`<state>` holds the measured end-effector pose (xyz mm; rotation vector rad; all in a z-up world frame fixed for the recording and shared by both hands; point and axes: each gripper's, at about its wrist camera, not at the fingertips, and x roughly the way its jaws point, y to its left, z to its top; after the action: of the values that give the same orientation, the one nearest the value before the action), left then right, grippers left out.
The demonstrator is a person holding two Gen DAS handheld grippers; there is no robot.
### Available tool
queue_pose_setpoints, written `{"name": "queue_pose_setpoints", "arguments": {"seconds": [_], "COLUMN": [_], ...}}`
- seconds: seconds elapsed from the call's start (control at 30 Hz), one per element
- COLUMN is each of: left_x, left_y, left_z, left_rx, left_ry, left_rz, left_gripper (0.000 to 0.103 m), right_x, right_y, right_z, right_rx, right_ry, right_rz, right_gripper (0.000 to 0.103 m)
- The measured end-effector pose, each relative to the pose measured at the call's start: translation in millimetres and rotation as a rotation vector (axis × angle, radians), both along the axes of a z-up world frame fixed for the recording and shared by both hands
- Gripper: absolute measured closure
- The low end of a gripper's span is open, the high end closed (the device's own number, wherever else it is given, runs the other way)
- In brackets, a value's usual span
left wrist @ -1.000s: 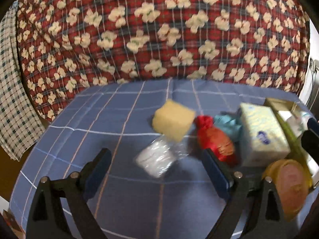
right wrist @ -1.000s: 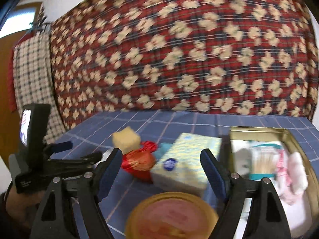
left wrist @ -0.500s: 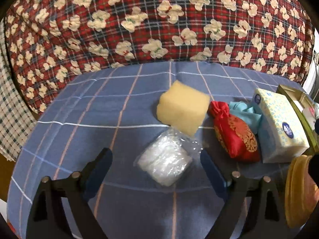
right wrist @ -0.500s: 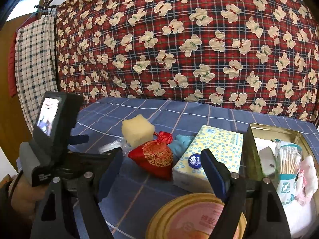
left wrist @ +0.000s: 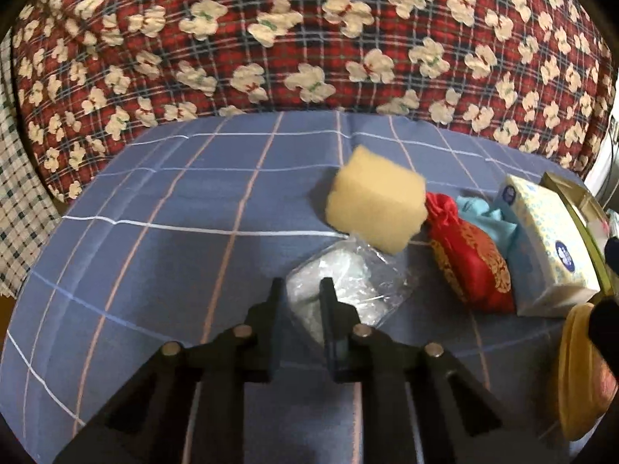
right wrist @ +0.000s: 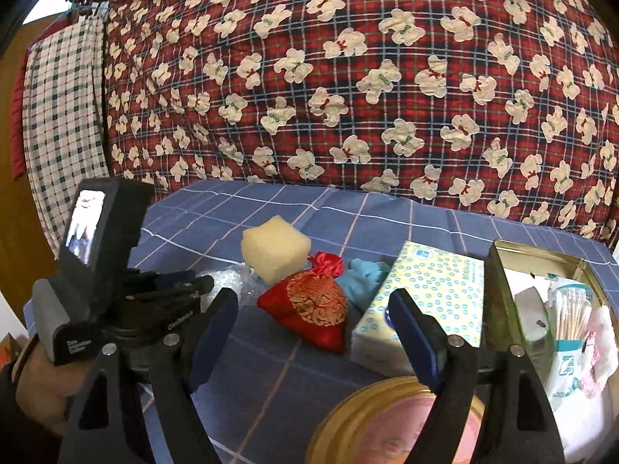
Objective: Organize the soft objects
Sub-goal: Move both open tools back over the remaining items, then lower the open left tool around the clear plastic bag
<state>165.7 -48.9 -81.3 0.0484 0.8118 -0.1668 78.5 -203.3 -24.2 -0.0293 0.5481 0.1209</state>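
The left gripper [left wrist: 300,294] had just pinched the clear plastic bag [left wrist: 348,290] beside the yellow sponge [left wrist: 373,203] — the right gripper [right wrist: 313,317] stood spread, empty.

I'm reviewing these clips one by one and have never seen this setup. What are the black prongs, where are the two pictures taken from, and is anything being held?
No robot here: a person carries a hand-held gripper in each hand, each with a camera looking along its two fingers.

The left camera shows the left hand-held gripper, whose jaws have just been closing; they now pinch the edge of a clear plastic bag.

The right camera shows the right hand-held gripper, open and empty, with the person's hand gripping the other tool.

On the blue checked cloth lie a yellow sponge, a red pouch, a light-blue cloth, a tissue pack and a round lid; a gold tin holds small items.
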Motion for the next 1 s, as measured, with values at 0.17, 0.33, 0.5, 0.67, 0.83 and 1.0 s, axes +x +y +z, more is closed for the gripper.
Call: {"name": "queue_pose_setpoints", "arguments": {"seconds": [0.17, 0.33, 0.5, 0.67, 0.83, 1.0], "left_x": [-2.7, -9.5, -0.8, 0.6, -4.5, -5.1], "left_y": [5.9, 8.5, 1.7, -3.9, 3.0, -2.2], "left_z": [0.5, 4.7, -2.3, -4.4, 2.2, 2.7], "left_rx": [-0.032, -0.004, 0.021, 0.034, 0.009, -0.006], "left_ry": [-0.002, -0.04, 0.015, 0.024, -0.028, -0.029], "left_rz": [-0.005, 0.017, -0.012, -0.03, 0.002, -0.045], "left_gripper": [0.089, 0.091, 0.085, 0.078, 0.045, 0.039], "right_x": [5.4, 7.4, 7.9, 8.9, 7.3, 3.4], "right_y": [7.8, 12.4, 14.8, 14.8, 10.2, 6.2], "right_z": [-2.8, -5.7, -6.6, -8.1, -9.1, -8.4], "right_rx": [-0.016, -0.027, -0.022, -0.015, -0.001, 0.011], "right_ry": [0.003, 0.013, 0.01, 0.016, 0.01, -0.007], "right_rz": [-0.034, -0.044, -0.05, -0.051, -0.064, -0.079], "right_gripper": [0.021, 0.021, 0.021, 0.021, 0.021, 0.021]}}
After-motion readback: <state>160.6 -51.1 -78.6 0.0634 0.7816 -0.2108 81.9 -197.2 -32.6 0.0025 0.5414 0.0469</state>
